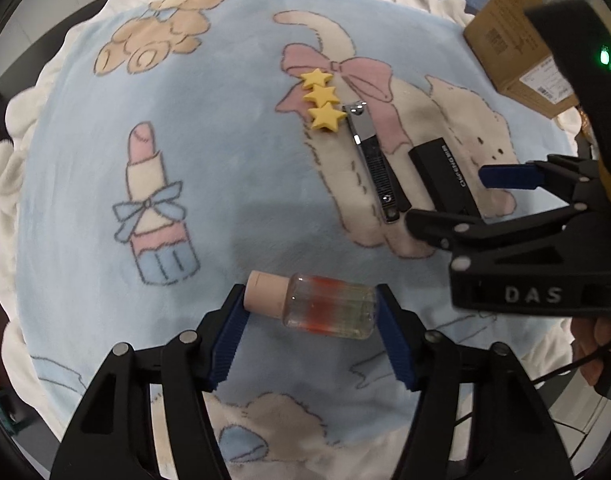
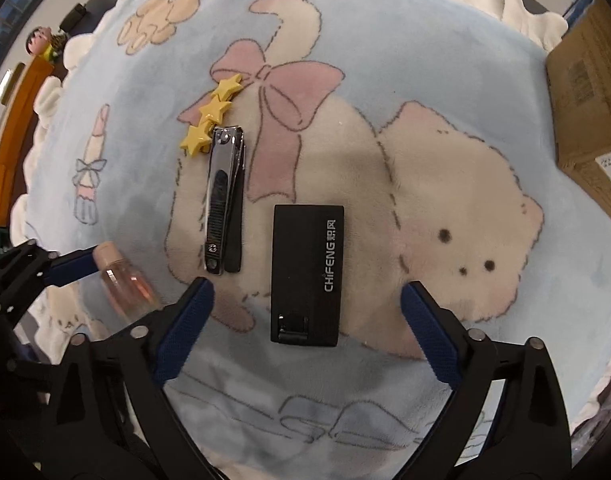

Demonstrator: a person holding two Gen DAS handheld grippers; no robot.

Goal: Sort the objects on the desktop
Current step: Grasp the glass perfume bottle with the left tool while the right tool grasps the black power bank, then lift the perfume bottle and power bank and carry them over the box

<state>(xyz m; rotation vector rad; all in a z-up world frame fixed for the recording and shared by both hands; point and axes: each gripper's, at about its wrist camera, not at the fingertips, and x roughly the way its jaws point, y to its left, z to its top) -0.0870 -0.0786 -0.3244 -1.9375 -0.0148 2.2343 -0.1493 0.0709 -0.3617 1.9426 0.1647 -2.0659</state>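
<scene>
Where it lies sideways, the bottle (image 1: 325, 306) spans the left gripper (image 1: 309, 334).

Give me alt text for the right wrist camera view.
The right gripper hangs open over a black case lying on a pastel cartoon blanket. Left of the case lie a nail clipper and a yellow star clip; at far left the left gripper straddles a small bottle.

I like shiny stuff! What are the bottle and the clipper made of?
Bottle: likely clear plastic, maybe glass; you see pinkish liquid through it. Its cap looks matte pink plastic.
Clipper: polished metal, bright and mirror-like, with a dark ridged strip.
</scene>
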